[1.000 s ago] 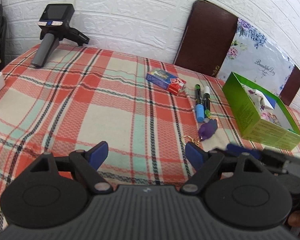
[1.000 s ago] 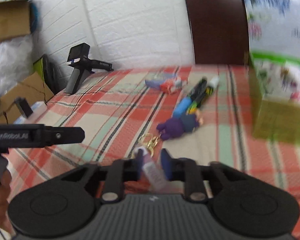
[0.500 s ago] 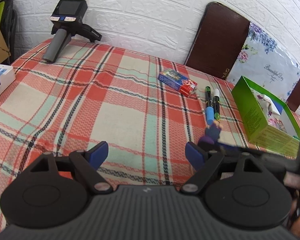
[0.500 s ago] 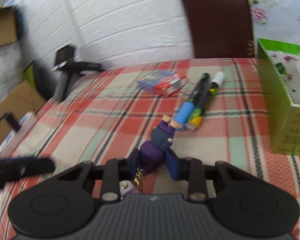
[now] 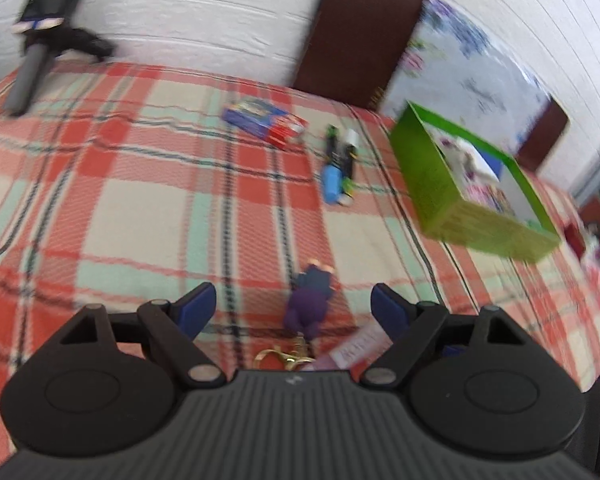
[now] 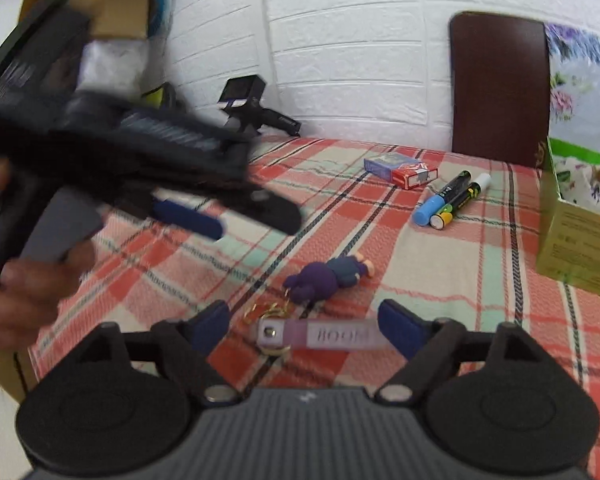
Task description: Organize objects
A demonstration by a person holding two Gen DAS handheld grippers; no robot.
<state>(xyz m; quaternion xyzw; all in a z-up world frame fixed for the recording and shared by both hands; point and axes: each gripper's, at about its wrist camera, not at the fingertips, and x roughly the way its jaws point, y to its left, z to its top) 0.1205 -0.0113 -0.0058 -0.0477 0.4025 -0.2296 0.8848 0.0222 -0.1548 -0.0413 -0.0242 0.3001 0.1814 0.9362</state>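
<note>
A keychain lies flat on the plaid cloth: a purple figure [image 5: 311, 300] [image 6: 327, 278], a gold clasp [image 6: 268, 312] and a pale strap [image 6: 319, 336] marked BOOM. My right gripper [image 6: 305, 320] is opening, its jaws wide. The strap lies between them and neither pad touches it. My left gripper [image 5: 292, 308] is also opening, with the figure on the cloth between its blue pads, apart from both. In the right wrist view the left gripper [image 6: 236, 216] shows blurred at the left, held by a hand [image 6: 32, 280].
Farther back lie a blue and red card box [image 5: 266, 122] [image 6: 399, 168] and two markers [image 5: 339, 164] [image 6: 447, 200]. An open green box [image 5: 431, 168] [image 6: 575, 248] stands at the right. A black handheld device [image 5: 40, 36] and a brown chair back [image 5: 359, 28] are by the wall.
The right gripper, shut on the purple figure half a second ago, has let it go and drawn back. The left gripper has swung right, and the figure now lies between its fingers.
</note>
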